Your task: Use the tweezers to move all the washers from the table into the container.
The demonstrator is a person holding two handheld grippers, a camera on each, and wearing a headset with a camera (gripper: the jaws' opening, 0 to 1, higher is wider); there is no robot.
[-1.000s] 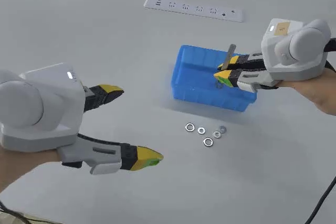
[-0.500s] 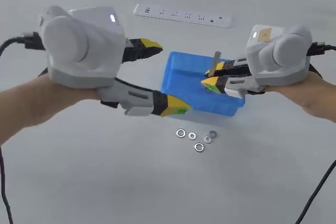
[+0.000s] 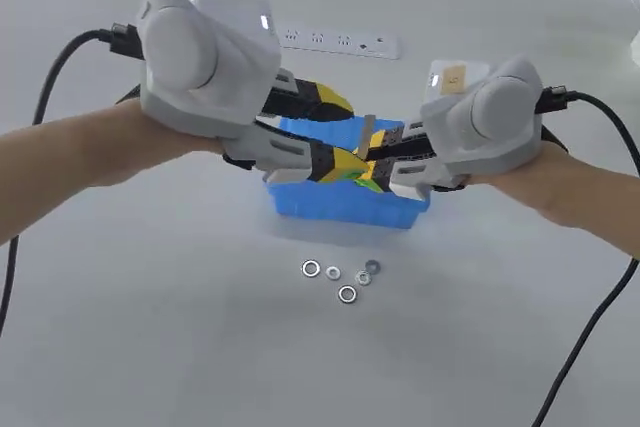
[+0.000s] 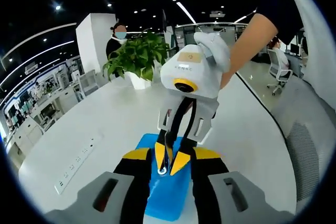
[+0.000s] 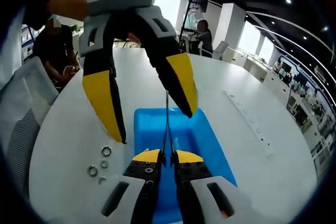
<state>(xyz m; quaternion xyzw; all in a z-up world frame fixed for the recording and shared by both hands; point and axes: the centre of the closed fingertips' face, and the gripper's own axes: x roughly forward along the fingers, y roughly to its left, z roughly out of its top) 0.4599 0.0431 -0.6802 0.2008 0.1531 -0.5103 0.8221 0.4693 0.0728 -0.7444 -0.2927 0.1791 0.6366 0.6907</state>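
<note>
Right hand-held gripper is clamped on thin metal tweezers above the blue plastic container. Facing it, the left hand-held gripper, jaws apart, straddles their tip. Small silver washers lie on the white bench, on the person's side of both.

washers: shiny metal | tweezers: matt metal | container: glossy plastic | table: matt, smooth

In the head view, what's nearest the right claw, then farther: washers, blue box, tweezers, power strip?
1. Tweezers, held in the right claw.
2. Blue box, just underneath.
3. Washers, front of table.
4. Power strip, at the back.
</note>
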